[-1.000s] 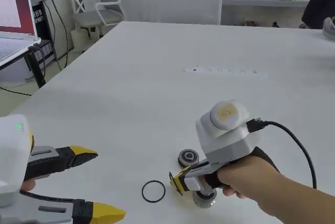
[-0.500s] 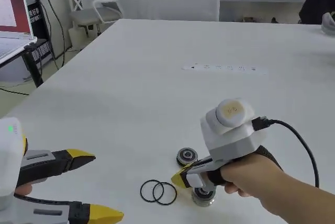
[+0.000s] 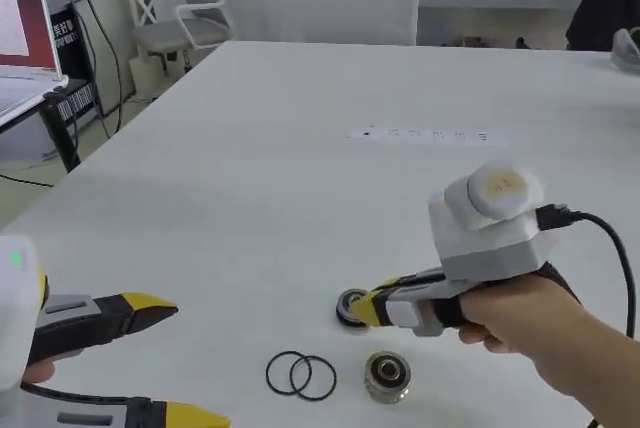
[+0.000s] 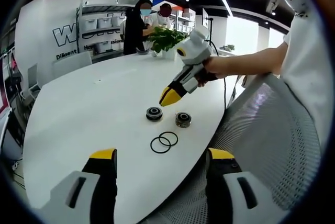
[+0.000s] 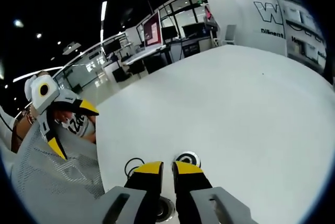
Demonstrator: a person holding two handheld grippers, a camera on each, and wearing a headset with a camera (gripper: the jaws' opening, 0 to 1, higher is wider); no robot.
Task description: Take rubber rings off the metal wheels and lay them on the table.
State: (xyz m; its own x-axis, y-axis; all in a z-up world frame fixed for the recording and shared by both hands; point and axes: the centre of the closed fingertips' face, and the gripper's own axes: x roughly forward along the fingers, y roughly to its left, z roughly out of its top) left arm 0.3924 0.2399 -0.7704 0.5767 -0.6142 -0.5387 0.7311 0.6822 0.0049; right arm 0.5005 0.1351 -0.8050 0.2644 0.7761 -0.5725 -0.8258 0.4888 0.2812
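Moved since half a second ago: right gripper [image 3: 362, 310] has left the near wheel [image 3: 387, 372] and swung up to the far wheel [image 3: 347, 308]; a second earlier one ring lay on the table [image 3: 300, 148], now two.
Right gripper: jaws drawn almost together with nothing between them, tips at the far wheel's edge; from the head view I cannot tell whether they touch it.
Left gripper [image 3: 180, 358]: jaws spread wide, empty, held well back from the work.
Rubber rings [image 3: 300, 375]: two, overlapping, flat on the table, below and to the left of the right gripper's tips; in the left gripper view they lie straight ahead of its open jaws.
Near wheel: standing free, just below the right gripper's body and beside the rings.
Far wheel in the right gripper view [image 5: 187, 158]: just beyond the right-hand jaw tip; whether a ring sits on it is too small to tell.
Step in hand: likely approaching the far wheel to strip it.
Next move calls for: probably catching the ring's edge with the tips, peeling it off, and steadying the wheel so it does not roll.
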